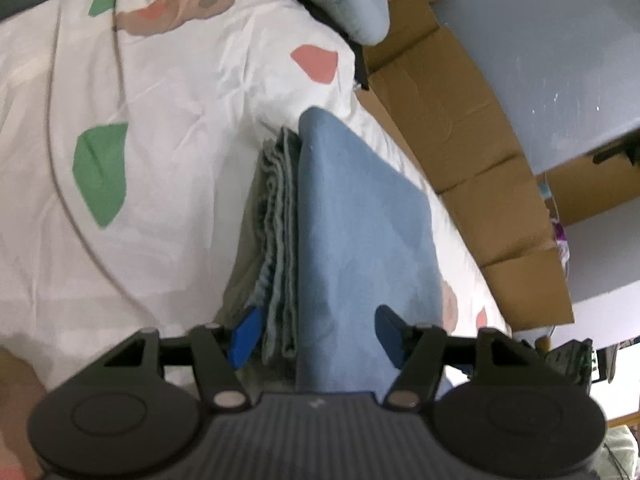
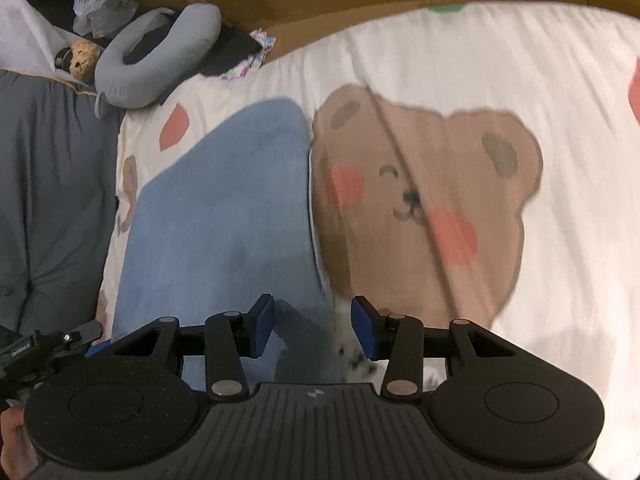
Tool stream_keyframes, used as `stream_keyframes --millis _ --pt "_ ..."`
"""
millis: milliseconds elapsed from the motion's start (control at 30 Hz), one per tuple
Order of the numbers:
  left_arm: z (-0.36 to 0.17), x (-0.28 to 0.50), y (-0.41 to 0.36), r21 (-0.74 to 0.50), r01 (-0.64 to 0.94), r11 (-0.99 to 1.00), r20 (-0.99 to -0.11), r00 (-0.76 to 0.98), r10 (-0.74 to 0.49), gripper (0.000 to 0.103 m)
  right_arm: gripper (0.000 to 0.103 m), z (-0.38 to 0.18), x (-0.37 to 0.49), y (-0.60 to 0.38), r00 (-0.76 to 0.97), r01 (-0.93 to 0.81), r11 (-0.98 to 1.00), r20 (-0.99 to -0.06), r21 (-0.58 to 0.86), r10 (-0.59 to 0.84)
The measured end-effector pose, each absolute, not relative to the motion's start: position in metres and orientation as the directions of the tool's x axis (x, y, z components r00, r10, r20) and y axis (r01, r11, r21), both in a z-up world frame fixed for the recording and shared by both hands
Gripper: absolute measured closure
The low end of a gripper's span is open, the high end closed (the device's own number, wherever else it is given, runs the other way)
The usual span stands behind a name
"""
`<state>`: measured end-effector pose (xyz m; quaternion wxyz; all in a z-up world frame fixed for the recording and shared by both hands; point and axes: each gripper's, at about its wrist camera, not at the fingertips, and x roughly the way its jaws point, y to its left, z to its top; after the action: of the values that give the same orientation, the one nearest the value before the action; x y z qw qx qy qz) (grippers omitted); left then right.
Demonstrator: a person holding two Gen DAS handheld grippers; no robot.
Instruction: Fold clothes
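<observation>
Blue folded cloth lay flat on the white printed bedsheet, topmost of a stack; grey folded layers showed at the cloth's left edge in the left wrist view, edges roughly aligned, slightly stepped. Left gripper sat at the cloth's near end, jaws released and wide, straddling the cloth and the grey layers, pads not pressing on either. Right gripper was at the cloth's near corner, jaws parted, the blue fabric and a bit of white below them, nothing pinched. In the right wrist view the cloth's long right edge ran straight and butted against the brown bear print on the sheet. Open sheet lay left of the stack in the left view and beyond the bear in the right view, so lots of room there. Cardboard lined the bed edge just right of the cloth in the left view, tight on that side. Grey neck pillow and a dark grey quilt sat past the cloth's far-left corner in the right view, clear of it. Frames were motion-blurred.
</observation>
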<state>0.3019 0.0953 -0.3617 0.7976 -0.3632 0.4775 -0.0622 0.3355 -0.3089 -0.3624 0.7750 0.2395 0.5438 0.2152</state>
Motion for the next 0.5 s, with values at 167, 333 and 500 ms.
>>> stream_keyframes --millis 167,333,500 --pt "-0.378 0.289 0.081 -0.641 -0.245 0.728 -0.733 0.478 -0.485 0.034 0.055 -0.369 0.318 -0.309 0.278 -0.066 0.776 -0.736 0.627 0.617" --pt "-0.390 0.282 0.070 -0.681 -0.235 0.694 -0.709 0.449 -0.543 0.058 0.060 -0.375 0.307 -0.309 0.259 -0.042 0.757 -0.724 0.652 0.639" --pt "-0.387 0.282 0.075 -0.688 -0.217 0.693 -0.701 0.448 -0.555 0.078 0.063 -0.373 0.291 -0.314 0.242 0.003 0.753 -0.731 0.658 0.638"
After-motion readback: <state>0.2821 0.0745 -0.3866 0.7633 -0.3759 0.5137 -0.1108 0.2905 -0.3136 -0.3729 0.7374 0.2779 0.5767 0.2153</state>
